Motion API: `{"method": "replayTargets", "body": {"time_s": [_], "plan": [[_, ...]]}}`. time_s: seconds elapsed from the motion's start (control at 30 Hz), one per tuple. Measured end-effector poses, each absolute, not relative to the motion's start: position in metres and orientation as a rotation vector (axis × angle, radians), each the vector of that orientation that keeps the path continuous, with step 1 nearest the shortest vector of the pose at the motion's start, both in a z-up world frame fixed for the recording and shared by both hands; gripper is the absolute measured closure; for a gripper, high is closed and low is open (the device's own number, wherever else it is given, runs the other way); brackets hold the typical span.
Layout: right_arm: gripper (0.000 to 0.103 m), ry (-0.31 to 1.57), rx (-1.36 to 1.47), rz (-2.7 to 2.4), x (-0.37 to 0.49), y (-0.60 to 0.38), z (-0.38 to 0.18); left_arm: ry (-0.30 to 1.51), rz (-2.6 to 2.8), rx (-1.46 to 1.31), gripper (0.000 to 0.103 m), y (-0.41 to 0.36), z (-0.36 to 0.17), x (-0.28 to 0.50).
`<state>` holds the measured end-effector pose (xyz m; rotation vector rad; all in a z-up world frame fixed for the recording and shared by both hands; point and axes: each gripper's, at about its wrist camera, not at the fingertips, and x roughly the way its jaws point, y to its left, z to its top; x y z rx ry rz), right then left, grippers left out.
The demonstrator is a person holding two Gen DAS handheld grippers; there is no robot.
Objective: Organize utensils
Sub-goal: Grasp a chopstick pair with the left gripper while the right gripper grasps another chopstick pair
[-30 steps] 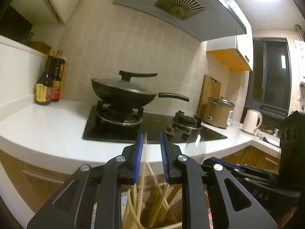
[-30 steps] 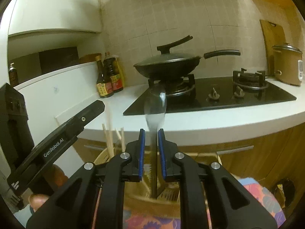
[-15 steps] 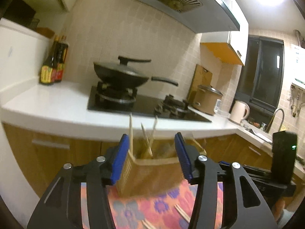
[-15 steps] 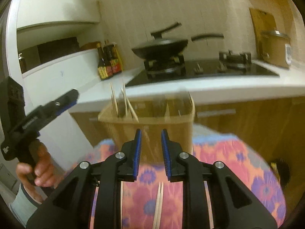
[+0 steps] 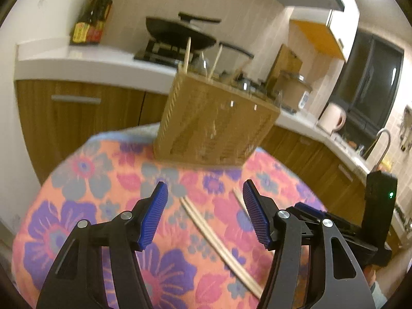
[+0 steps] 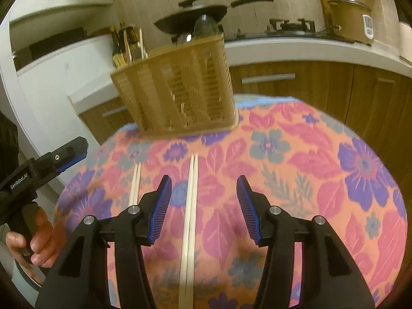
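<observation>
A woven utensil basket [image 5: 213,118] [image 6: 177,87] stands at the far side of the floral tablecloth [image 5: 85,170] [image 6: 322,154]. Chopsticks [image 5: 188,51] [image 6: 140,41] and a spoon [image 6: 203,25] stick up out of it. A chopstick pair [image 5: 206,229] [image 6: 189,219] lies flat on the cloth, and a second pair [image 5: 238,197] [image 6: 135,180] lies beside it. My left gripper [image 5: 204,188] [image 6: 64,154] hovers above the cloth, jaws opening, nothing gripped. My right gripper [image 6: 203,180] [image 5: 303,208] hovers too, jaws opening, with the first pair lying below between them, untouched.
Behind the table runs a white counter [image 5: 77,61] over wooden cabinets, with a black wok [image 5: 180,31] on the stove, sauce bottles [image 5: 90,23], a rice cooker [image 6: 347,20] and a kettle [image 5: 332,116]. A hand [image 6: 33,239] holds the left gripper's handle.
Both grippers have pulled back and down from over the basket toward the cloth. Both jaws have opened; the spoon and chopsticks they were shut on now stand in the basket.
</observation>
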<state>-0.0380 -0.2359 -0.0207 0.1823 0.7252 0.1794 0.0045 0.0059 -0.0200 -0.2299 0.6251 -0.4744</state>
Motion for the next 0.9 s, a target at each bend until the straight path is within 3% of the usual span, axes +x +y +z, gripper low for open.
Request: {"method": "replayTargets", "body": {"time_s": [0.33, 0.4, 0.67, 0.73, 0.87, 0.9], "plan": [[0.06, 0.843, 0.052, 0.2, -0.038, -0.209, -0.04, 0.836, -0.423, -0.196, 0.045, -0.006, -0.051, 0.005], [0.065, 0.865, 0.036, 0.201, -0.038, -0.206, -0.044, 0.861, -0.415, -0.174, 0.046, -0.011, -0.055, 0.004], [0.068, 0.899, -0.008, 0.211, -0.041, -0.201, -0.051, 0.907, -0.371, -0.088, 0.046, -0.033, -0.059, 0.002], [0.073, 0.898, -0.011, 0.199, -0.041, -0.202, -0.051, 0.92, -0.365, -0.066, 0.046, -0.04, -0.058, 0.004], [0.093, 0.895, -0.014, 0.167, -0.042, -0.206, -0.051, 0.952, -0.343, 0.043, 0.045, -0.064, -0.059, 0.009], [0.094, 0.894, -0.006, 0.167, -0.043, -0.208, -0.051, 0.954, -0.329, 0.096, 0.045, -0.072, -0.061, 0.009]]}}
